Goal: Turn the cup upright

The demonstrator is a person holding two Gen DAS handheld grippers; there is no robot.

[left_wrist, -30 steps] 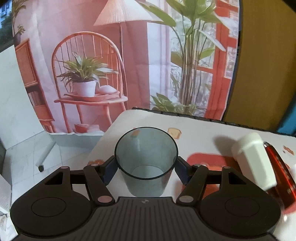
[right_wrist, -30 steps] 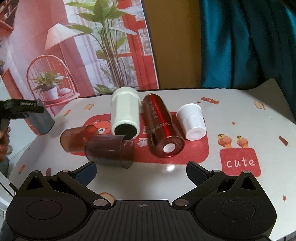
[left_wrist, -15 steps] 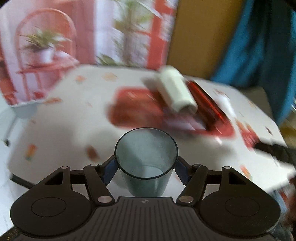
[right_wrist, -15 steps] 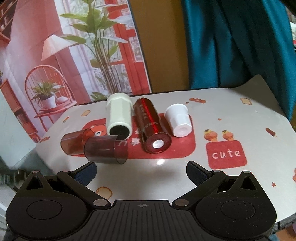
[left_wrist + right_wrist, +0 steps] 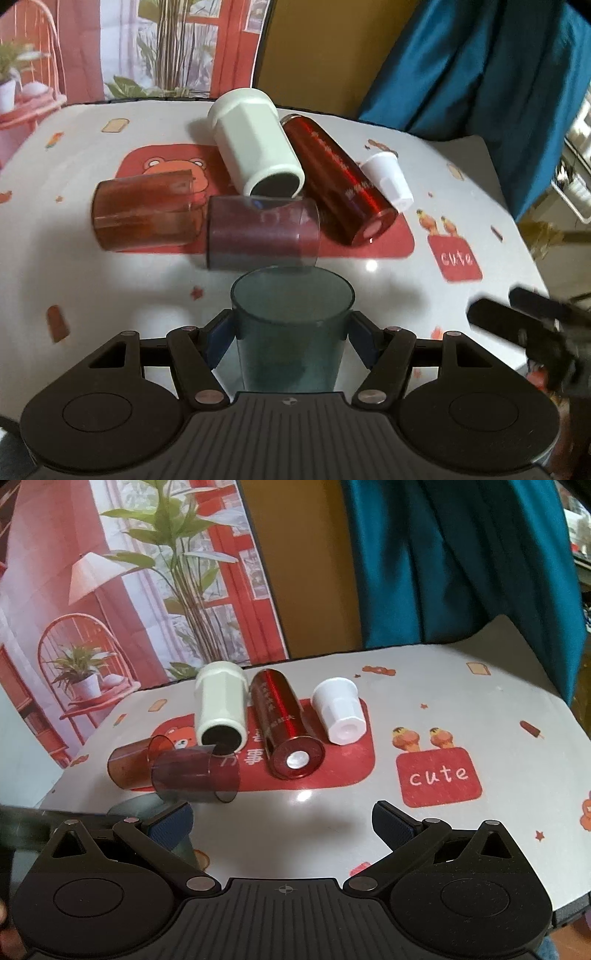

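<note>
Jaws of our left gripper [image 5: 291, 328] are clamped on the teal cup [image 5: 291, 325], one blue pad on each side wall just below the rim. In the left wrist view the cup sits at 6 o'clock, mouth up, above the table [image 5: 55, 258]; whether its base touches the surface we cannot tell. At 12 o'clock from it, just beyond the rim, lies the purple cup [image 5: 262, 236] on its side, with the amber cup [image 5: 144, 214] at 10 o'clock, the white cup [image 5: 258, 151] and the red bottle [image 5: 336, 173] behind, and the small white cap [image 5: 388, 177] at 1 o'clock. Risk: if we lower the teal cup forward, its rim may strike the purple cup and set it rolling; if we release above the table, it may tip.

In the right wrist view, the jaws of our right gripper [image 5: 282, 821] stand wide apart and hold nothing. The teal cup [image 5: 136, 806] shows only partly at 9 o'clock, behind the left pad, with the other vessels at 11 to 12 o'clock.
</note>
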